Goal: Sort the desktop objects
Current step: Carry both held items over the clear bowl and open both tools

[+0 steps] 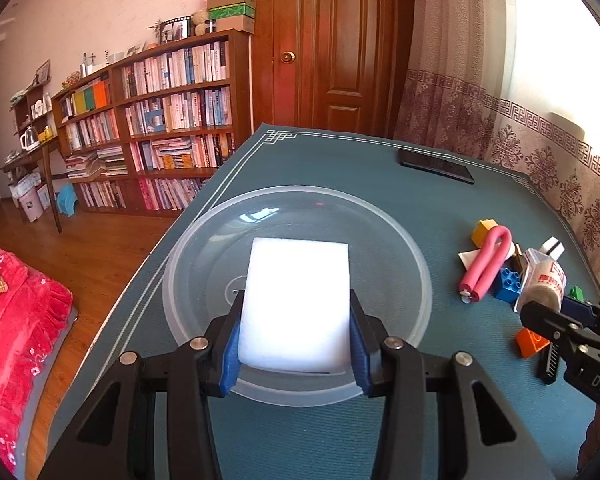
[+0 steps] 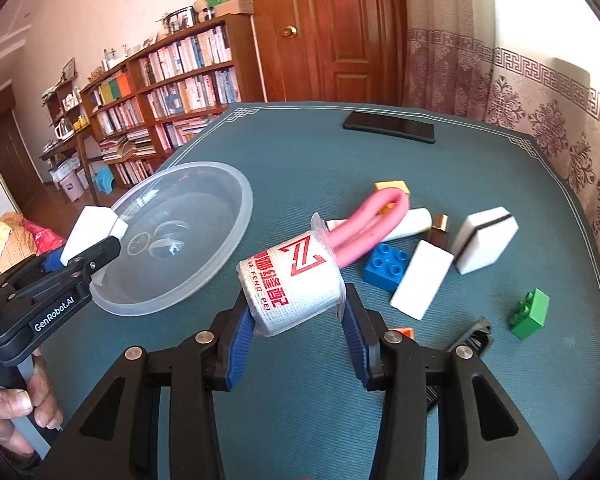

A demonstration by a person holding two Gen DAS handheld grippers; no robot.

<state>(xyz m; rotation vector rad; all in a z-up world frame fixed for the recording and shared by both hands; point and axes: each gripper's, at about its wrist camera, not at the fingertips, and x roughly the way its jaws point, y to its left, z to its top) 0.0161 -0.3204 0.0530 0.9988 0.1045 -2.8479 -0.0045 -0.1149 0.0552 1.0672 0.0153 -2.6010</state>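
My left gripper [image 1: 296,328] is shut on a white sponge block [image 1: 296,304], held over the near part of a clear plastic bowl [image 1: 400,240]. My right gripper [image 2: 298,320] is shut on a white wrapped roll with red print [image 2: 292,284], lifted above the mat. In the right wrist view the left gripper [image 2: 96,240] holds the white sponge block [image 2: 86,232] at the rim of the clear plastic bowl [image 2: 220,240]. The right gripper [image 1: 540,308] with its roll [image 1: 544,280] shows at the right in the left wrist view.
On the teal mat [image 2: 300,152] lie a pink foam curler [image 2: 372,220], blue brick [image 2: 388,264], green brick [image 2: 530,314], yellow brick [image 2: 396,188], two white blocks [image 2: 420,284], a black-striped sponge [image 2: 484,240] and a black comb [image 2: 470,340]. A black phone [image 2: 388,126] lies at the far edge.
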